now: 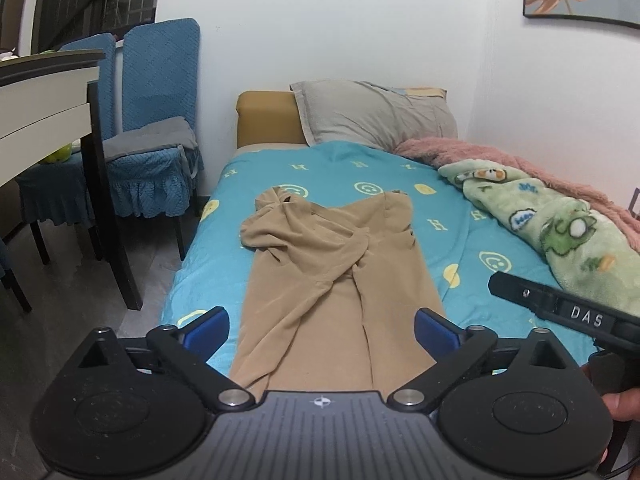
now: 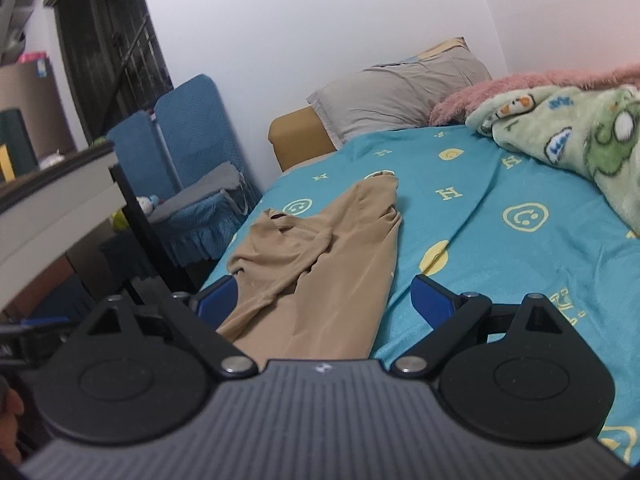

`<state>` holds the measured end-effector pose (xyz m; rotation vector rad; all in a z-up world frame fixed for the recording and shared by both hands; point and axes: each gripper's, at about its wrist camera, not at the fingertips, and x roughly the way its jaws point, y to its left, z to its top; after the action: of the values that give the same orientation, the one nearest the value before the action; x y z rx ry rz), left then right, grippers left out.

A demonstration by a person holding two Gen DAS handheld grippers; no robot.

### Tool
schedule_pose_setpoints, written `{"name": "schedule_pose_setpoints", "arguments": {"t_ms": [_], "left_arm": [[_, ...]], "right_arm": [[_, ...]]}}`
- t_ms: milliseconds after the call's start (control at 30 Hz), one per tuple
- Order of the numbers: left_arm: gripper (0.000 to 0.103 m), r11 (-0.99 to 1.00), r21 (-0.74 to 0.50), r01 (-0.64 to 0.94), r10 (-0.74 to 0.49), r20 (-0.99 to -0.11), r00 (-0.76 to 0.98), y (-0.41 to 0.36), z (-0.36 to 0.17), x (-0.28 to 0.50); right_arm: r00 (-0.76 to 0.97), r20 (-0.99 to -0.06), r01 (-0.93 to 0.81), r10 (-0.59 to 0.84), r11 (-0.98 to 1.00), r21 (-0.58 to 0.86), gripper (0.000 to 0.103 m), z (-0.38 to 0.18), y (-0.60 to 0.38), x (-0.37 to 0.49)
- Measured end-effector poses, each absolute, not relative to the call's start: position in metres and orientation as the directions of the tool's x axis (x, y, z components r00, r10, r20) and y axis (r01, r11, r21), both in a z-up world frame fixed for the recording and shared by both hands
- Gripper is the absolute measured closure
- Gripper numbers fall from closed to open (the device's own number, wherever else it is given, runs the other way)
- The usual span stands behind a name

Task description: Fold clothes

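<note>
Left tool [image 1: 320,330] open, right tool [image 2: 324,300] open, tan garment [image 1: 320,264] ahead between both.

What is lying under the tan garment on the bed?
The tan garment lies directly on the turquoise smiley-print sheet, which shows all around it. Whatever print or object sits beneath the cloth itself is covered and cannot be seen.

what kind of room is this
Most likely a bedroom in a home, perhaps sharing space with a dining corner. A bed with a smiley-print turquoise sheet holds a grey pillow and a tan garment, and chairs in blue covers stand beside a table.
</note>
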<state>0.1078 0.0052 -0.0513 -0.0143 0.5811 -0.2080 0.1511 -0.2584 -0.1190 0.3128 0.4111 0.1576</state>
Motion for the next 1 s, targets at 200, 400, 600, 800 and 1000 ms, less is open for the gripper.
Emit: {"name": "schedule_pose_setpoints", "arguments": {"t_ms": [200,400,600,800,1000], "left_arm": [[0.0,0.977,-0.084,0.198,-0.212,-0.534,0.818,0.014,-0.046,0.105],[0.0,0.982,-0.012,0.188,-0.169,-0.502,0.848,0.017,-0.046,0.102],[0.0,0.981,-0.037,0.192,-0.184,-0.508,0.842,0.021,-0.047,0.108],[0.0,0.987,-0.068,0.147,-0.16,-0.536,0.829,0.029,-0.055,0.119],[0.0,0.979,-0.18,0.097,-0.188,-0.6,0.778,0.047,-0.079,0.141]], "right_arm": [[0.9,-0.377,-0.112,0.218,0.952,0.284,0.008,-0.119,-0.243,0.149],[0.892,-0.394,-0.132,0.223,0.96,0.246,0.008,-0.122,-0.226,0.155],[0.884,-0.408,-0.138,0.228,0.962,0.237,0.008,-0.126,-0.219,0.16],[0.863,-0.423,-0.154,0.275,0.942,0.298,0.008,-0.118,-0.228,0.209],[0.814,-0.478,-0.229,0.329,0.939,0.256,0.009,-0.119,-0.218,0.316]]}}
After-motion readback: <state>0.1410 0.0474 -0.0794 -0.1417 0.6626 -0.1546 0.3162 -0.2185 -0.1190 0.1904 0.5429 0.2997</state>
